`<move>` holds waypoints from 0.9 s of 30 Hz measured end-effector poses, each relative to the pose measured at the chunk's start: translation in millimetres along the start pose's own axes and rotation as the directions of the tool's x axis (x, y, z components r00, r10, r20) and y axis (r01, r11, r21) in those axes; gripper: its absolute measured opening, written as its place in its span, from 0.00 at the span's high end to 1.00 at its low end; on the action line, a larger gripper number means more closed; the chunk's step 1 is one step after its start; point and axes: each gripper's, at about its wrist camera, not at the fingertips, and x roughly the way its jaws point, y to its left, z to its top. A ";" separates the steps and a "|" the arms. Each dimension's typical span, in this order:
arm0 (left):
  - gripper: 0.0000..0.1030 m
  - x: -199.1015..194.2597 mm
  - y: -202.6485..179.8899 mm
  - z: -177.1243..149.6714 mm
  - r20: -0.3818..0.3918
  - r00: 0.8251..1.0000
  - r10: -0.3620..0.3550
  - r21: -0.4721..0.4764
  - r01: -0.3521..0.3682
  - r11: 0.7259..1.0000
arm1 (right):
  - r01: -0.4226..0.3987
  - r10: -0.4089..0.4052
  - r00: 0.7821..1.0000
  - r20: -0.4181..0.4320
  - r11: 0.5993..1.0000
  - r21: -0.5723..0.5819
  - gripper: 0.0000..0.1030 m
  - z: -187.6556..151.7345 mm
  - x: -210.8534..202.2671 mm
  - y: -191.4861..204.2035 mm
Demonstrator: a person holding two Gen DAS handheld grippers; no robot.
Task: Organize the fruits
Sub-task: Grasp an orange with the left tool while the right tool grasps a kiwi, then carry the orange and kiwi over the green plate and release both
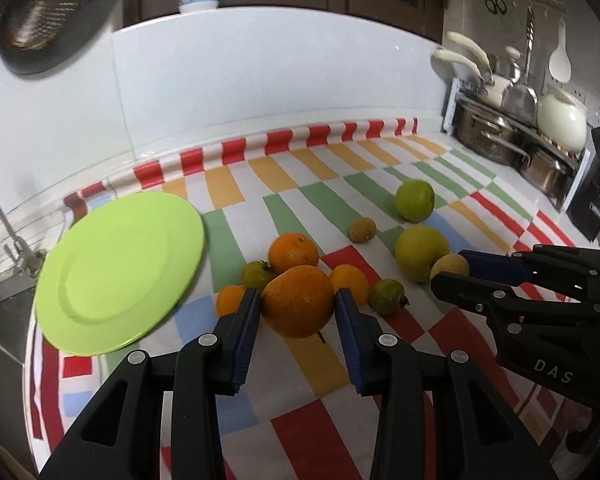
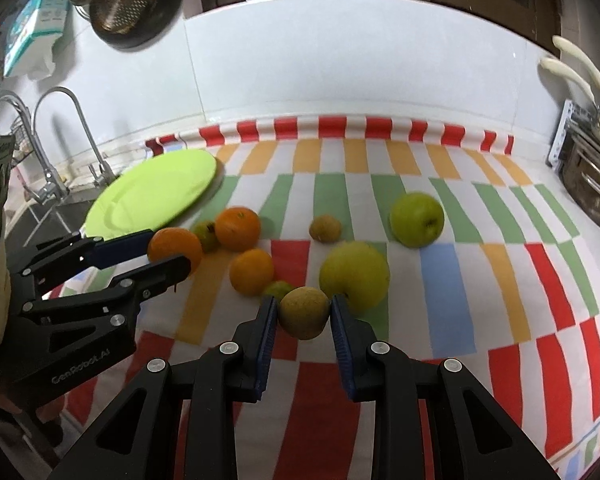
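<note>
My left gripper [image 1: 297, 304] is shut on a large orange [image 1: 298, 302], also seen in the right wrist view [image 2: 175, 250]. My right gripper [image 2: 304, 310] is shut on a small brown round fruit [image 2: 304, 312], also seen in the left wrist view [image 1: 450, 267]. An empty lime-green plate [image 1: 120, 268] lies to the left. On the cloth lie two more oranges [image 2: 237, 228] [image 2: 252, 272], a yellow apple [image 2: 354, 274], a green apple [image 2: 417, 219], a small brown fruit [image 2: 325, 228] and small green fruits [image 1: 387, 296].
A checked cloth [image 2: 440, 280] covers the counter against a white tiled wall. Taps and a sink [image 2: 56, 184] are at the left. Pots on a rack [image 1: 512, 140] stand at the right. A black box [image 1: 596, 184] stands at the far right.
</note>
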 end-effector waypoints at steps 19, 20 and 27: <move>0.63 -70.4 38.6 10.6 0.140 0.978 0.157 -0.082 -0.146 0.986 | -0.122 0.139 0.980 0.143 0.985 -0.123 0.72 45.5 -23.6 50.2; 0.63 -72.2 41.1 12.4 0.144 0.976 0.164 -0.082 -0.153 0.985 | -0.134 0.152 0.978 0.144 0.983 -0.127 0.72 48.6 -22.7 53.8; 0.63 -81.4 65.1 26.2 0.162 0.965 0.207 -0.078 -0.196 0.977 | -0.197 0.222 0.962 0.161 0.968 -0.158 0.72 76.4 -15.9 81.4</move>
